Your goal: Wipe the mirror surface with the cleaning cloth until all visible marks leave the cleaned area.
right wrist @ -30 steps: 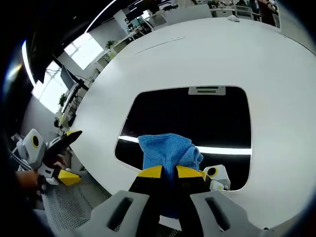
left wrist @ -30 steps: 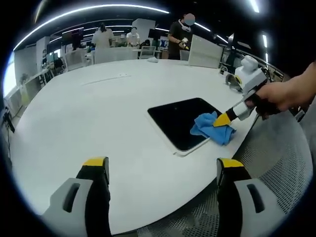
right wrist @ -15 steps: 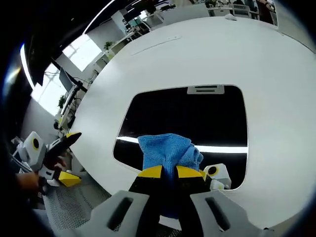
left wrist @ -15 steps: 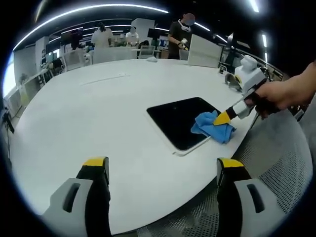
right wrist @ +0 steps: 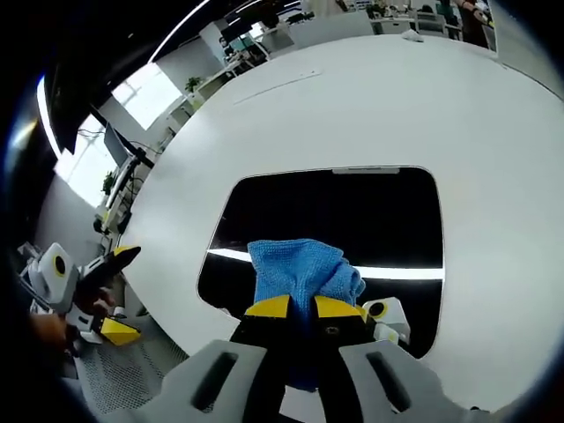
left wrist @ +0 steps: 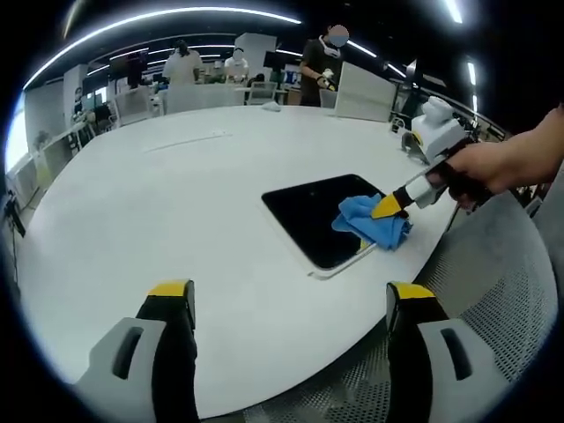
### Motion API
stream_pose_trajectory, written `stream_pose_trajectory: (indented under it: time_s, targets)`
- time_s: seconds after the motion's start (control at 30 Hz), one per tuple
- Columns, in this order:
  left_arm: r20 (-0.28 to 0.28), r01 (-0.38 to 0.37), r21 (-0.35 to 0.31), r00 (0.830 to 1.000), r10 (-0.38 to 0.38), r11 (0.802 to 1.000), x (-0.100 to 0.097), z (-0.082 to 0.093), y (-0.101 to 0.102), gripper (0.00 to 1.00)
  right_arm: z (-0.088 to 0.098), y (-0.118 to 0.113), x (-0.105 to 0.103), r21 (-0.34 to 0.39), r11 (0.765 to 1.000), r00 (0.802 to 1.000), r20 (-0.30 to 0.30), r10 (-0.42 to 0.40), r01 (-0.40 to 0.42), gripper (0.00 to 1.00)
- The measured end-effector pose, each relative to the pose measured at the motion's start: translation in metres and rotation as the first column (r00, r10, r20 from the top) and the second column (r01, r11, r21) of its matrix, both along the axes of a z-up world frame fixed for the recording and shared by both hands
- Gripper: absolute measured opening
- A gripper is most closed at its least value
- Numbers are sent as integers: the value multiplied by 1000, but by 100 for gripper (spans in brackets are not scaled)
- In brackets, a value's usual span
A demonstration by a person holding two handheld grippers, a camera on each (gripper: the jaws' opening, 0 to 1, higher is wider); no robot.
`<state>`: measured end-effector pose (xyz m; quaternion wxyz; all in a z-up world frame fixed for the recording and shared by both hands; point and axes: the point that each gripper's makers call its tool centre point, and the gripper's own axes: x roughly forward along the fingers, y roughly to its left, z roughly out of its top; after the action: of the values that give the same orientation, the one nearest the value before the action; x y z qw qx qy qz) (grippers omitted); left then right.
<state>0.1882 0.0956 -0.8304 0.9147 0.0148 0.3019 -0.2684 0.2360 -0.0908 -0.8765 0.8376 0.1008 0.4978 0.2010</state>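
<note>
Two grippers | right gripper [right wrist: 302, 307], fingers clamped on crumpled blue microfibre cloth [right wrist: 302, 269], presses it on dark glossy rounded-rectangle mirror [right wrist: 352, 211] lying flat on smooth white worktop [left wrist: 176, 194] | left gripper [left wrist: 291, 295] fingers spread apart, holding nothing

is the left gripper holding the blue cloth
No, the left gripper stands open over the bare white table, while the right gripper is shut on the blue cloth on the mirror.

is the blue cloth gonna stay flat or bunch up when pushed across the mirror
Likely bunches: the cloth already sits crumpled in soft folds in the right tongs. It probably slides easily, since the mirror looks smooth and glossy. It looks light and floppy.
</note>
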Motion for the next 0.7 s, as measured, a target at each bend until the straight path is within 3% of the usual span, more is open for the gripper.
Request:
stream_pose_trajectory:
  time_s: [0.7]
  targets:
    - [-10, -13, 3, 1000, 13, 1000, -2, 5, -3, 89, -9, -3, 54, -26, 1000, 1000, 20, 6, -5, 3]
